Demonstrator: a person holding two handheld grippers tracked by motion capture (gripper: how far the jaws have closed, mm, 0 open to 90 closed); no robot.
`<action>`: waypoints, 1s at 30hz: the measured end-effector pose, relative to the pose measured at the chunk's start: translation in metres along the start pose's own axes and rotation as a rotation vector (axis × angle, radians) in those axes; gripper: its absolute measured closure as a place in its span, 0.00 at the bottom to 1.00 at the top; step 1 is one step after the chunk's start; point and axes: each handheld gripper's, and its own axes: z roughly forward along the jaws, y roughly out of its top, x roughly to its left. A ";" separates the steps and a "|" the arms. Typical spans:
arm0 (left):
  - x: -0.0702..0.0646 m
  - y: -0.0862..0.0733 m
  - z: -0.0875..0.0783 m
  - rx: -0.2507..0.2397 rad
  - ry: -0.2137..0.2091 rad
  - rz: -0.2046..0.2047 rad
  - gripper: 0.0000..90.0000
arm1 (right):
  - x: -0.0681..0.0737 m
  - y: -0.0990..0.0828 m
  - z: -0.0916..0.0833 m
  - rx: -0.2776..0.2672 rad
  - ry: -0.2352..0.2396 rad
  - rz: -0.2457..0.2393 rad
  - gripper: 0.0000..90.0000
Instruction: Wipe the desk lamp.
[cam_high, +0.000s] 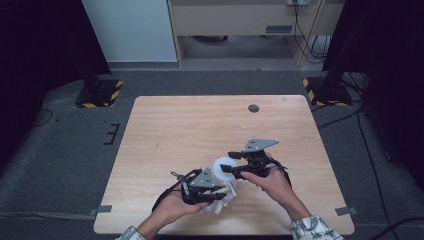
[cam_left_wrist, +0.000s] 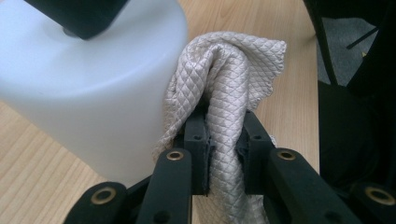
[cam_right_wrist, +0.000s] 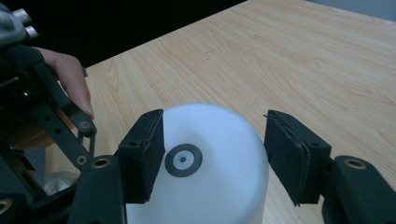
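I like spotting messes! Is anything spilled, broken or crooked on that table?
Nothing looks spilled or broken. The white container stands upright on the wooden table, with the right claw around its top. The left claw pinches a bunched quilted cloth against the container's side. The cloth is crumpled, but that is because it is gripped.

black grippers | brass screws | grey plates | patterned sleeves
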 end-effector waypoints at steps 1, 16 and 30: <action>0.000 -0.001 0.002 0.007 -0.001 0.000 0.85 | 0.000 0.000 0.000 -0.001 -0.001 -0.001 0.43; 0.005 -0.011 0.013 0.078 0.008 0.001 0.85 | 0.002 0.000 0.004 0.006 0.010 0.014 0.31; 0.003 -0.009 0.022 0.078 0.004 -0.020 0.85 | -0.002 -0.003 0.004 -0.006 0.028 0.048 0.31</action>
